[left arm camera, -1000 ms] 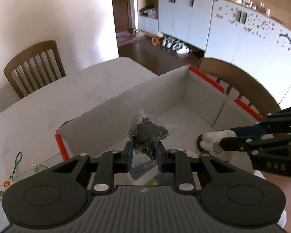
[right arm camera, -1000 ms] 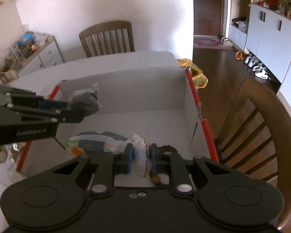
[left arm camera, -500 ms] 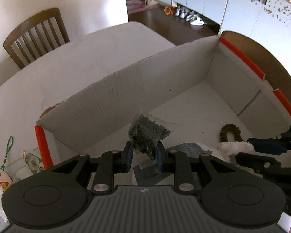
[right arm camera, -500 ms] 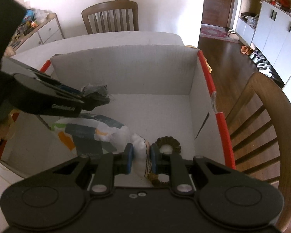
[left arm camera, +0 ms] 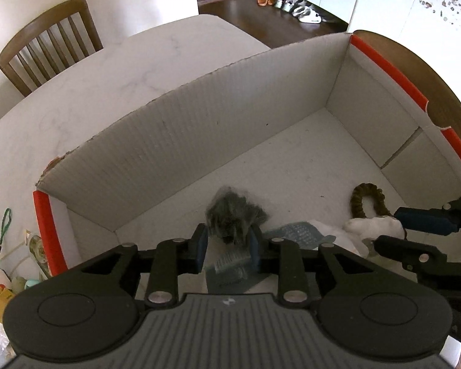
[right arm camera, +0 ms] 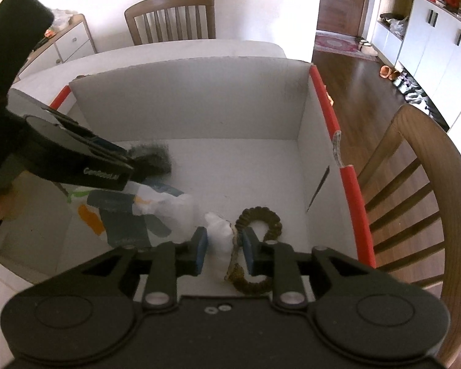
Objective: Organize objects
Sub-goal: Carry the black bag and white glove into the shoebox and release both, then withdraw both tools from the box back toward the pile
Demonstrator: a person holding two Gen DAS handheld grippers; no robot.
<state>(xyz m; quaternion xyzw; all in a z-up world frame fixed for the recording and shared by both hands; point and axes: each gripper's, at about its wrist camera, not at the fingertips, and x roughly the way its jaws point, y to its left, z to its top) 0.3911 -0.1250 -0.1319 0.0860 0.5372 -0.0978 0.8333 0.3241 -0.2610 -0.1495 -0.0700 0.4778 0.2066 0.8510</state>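
Observation:
A white cardboard box point(left arm camera: 199, 141) with red edge tape stands on the table. My left gripper point(left arm camera: 226, 247) has its jaws parted inside the box; the clear bag of dark bits point(left arm camera: 233, 215) is blurred just beyond the fingertips. The bag also shows in the right wrist view point(right arm camera: 152, 161). My right gripper point(right arm camera: 222, 247) has its jaws parted around a white cloth piece point(right arm camera: 219, 235) joined to a brown scrunchie point(right arm camera: 261, 220), low in the box. A white printed bag point(right arm camera: 132, 212) lies on the box floor.
Wooden chairs stand at the far side point(left arm camera: 46, 43) and the right side point(right arm camera: 415, 184) of the white table point(left arm camera: 92, 86). Small packets and a green cord point(left arm camera: 3, 236) lie left of the box. White cabinets point(right arm camera: 439, 43) stand across the wooden floor.
Both grippers have gone down into the box and their jaws have opened. The dark bag has left the left jaws and looks blurred. The white cloth piece now sits loose between the right fingers.

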